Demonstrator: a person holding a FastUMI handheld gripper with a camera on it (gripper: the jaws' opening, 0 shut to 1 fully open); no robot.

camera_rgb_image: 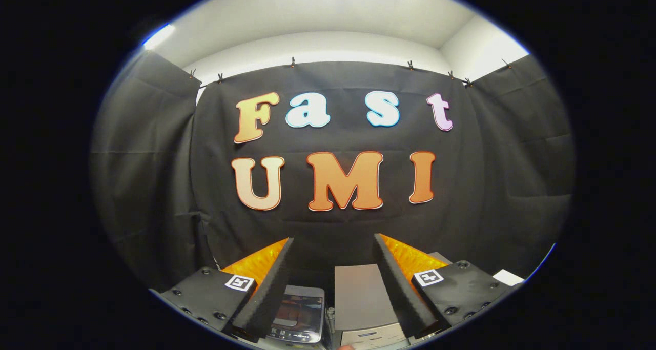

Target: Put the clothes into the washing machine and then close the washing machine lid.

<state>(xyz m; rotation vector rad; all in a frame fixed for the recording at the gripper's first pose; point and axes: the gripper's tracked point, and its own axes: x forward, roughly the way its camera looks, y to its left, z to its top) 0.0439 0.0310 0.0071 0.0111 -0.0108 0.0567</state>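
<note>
My gripper (333, 239) is open, its two fingers spread wide with nothing between them, and it faces the black cloth wall. Low between the fingers, close to the left finger (271, 288), stands a small grey washing machine (300, 314). Its top is a dark glossy panel with a control strip along the near edge. I cannot tell whether its lid is up or down. No clothes can be made out from this angle.
A grey box-shaped appliance (361, 301) stands right beside the washing machine, against the right finger (400, 288). A small white object (507, 276) lies beyond the gripper's right side. The black cloth wall (333, 227) closes off the space ahead.
</note>
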